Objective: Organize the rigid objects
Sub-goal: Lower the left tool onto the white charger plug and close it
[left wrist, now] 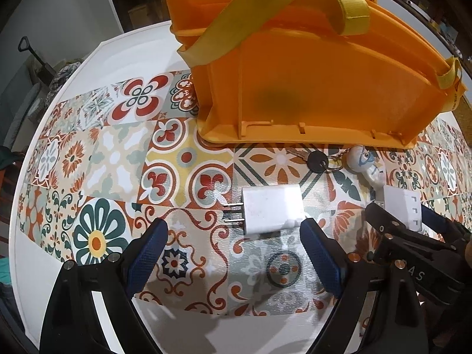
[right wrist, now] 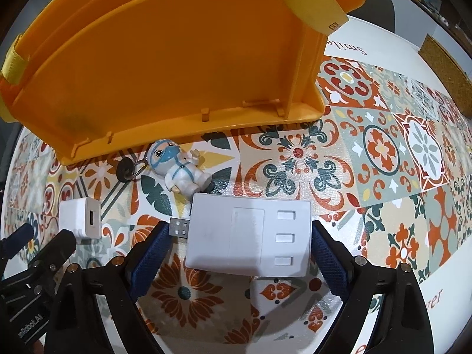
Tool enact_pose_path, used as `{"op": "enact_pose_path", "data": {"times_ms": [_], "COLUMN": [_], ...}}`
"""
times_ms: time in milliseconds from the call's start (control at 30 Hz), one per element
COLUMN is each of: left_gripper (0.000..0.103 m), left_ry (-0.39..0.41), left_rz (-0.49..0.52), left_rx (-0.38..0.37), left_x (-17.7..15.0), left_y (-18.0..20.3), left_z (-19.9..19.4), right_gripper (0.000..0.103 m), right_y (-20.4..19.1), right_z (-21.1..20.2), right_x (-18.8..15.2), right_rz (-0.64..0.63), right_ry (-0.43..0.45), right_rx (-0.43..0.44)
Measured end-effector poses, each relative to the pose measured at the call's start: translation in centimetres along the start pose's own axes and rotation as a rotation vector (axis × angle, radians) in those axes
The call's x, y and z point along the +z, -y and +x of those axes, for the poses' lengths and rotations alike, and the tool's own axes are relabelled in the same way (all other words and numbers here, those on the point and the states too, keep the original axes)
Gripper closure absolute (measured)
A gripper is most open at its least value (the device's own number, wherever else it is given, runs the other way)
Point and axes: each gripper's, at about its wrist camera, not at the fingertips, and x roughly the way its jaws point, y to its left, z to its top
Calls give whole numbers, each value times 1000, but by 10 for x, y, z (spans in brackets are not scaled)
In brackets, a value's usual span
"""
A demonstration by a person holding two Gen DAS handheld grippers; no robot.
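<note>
Left wrist: left gripper [left wrist: 233,236] released, jaws wide; white charger [left wrist: 270,212] on patterned mat beside its right pad, before orange bin [left wrist: 295,88]. Right wrist: right gripper [right wrist: 239,242] released, straddling white USB box [right wrist: 250,236], pads seemingly just clear

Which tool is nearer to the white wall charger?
Left. The left tool hovers just before the white wall charger; the right tool straddles the USB hub beside it.

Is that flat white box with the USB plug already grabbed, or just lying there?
Lying there, not grabbed. The white box rests flat on the patterned mat between the right tool's open blue pads, with gaps showing on both sides.
</note>
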Motion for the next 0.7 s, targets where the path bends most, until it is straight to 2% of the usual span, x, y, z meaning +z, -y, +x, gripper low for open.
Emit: {"op": "enact_pose_path", "data": {"times_ms": [333, 700], "left_gripper": [11, 11], "left_ry": [-6, 10], "left_rz": [-16, -18], "left_rx": [-34, -96], "left_x": [3, 15], "left_y": [8, 15], "left_z": [16, 21], "right_gripper": [12, 12], "right_y": [18, 49], "right_z": [-13, -28], "right_x": [-16, -6], "right_rz": [-1, 31], "right_ry": [23, 25], "right_rx": [-4, 22]}}
